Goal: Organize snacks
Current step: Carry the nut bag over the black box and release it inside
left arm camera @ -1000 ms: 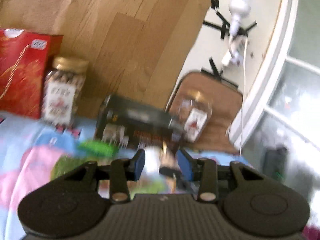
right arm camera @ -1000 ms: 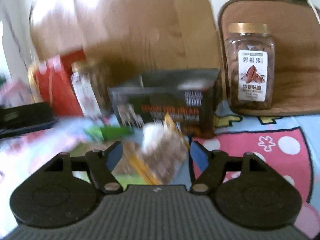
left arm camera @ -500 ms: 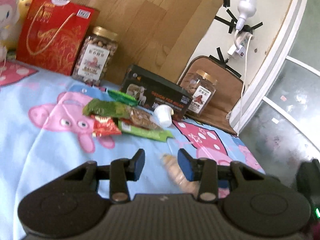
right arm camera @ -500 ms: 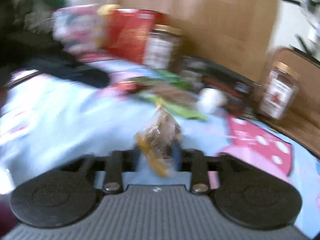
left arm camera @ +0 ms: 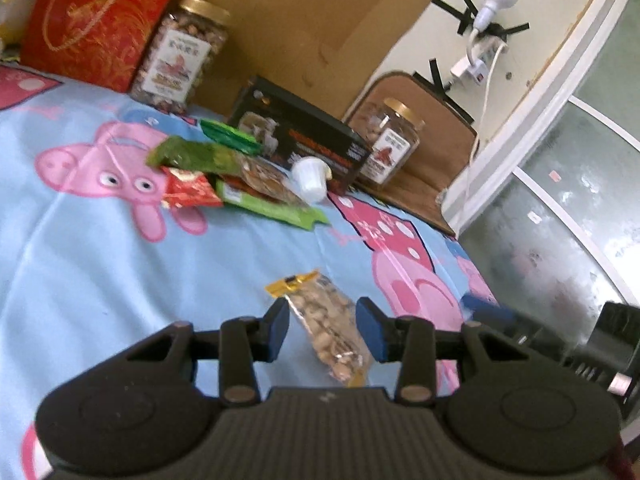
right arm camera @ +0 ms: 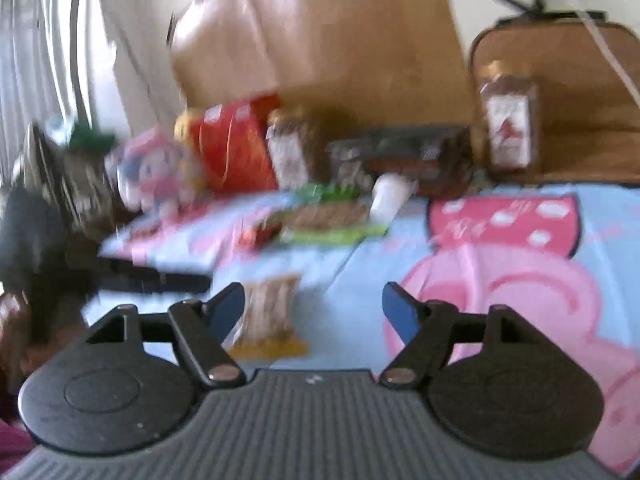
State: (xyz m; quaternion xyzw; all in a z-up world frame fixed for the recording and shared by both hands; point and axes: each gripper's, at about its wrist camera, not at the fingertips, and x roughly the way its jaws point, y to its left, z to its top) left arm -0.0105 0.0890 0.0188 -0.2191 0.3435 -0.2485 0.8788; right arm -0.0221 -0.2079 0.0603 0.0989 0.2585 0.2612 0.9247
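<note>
at the far left of your left view stands one red gift bag (left arm camera: pixel 96 20) with gold pattern, its sticker too small to read, then a gold-lidded nut jar (left arm camera: pixel 182 56) whose label print will not resolve. next comes the snack pile (left arm camera: pixel 224 172): roughly five flat packets in green and red, one white cup (left arm camera: pixel 310 178) at its right edge. behind it one black box (left arm camera: pixel 304 140) carries orange lettering, blurred now. a second nut jar (left arm camera: pixel 390 144) stands on the brown cushion (left arm camera: pixel 436 168); two jars in all.

half a second ago your right tongs (right arm camera: pixel 313 307) pinched the clear peanut packet (left arm camera: pixel 328 324); their jaws have just been opening and now stand wide, the packet lying free on the cartoon pig sheet (left arm camera: pixel 100 264), beside the left pad (right arm camera: pixel 228 308), whether touching it the blur hides.

your left tongs (left arm camera: pixel 323 330) are partly open, having just widened a little, and straddle the same packet without pressing it; earlier only its blurred end showed there
</note>
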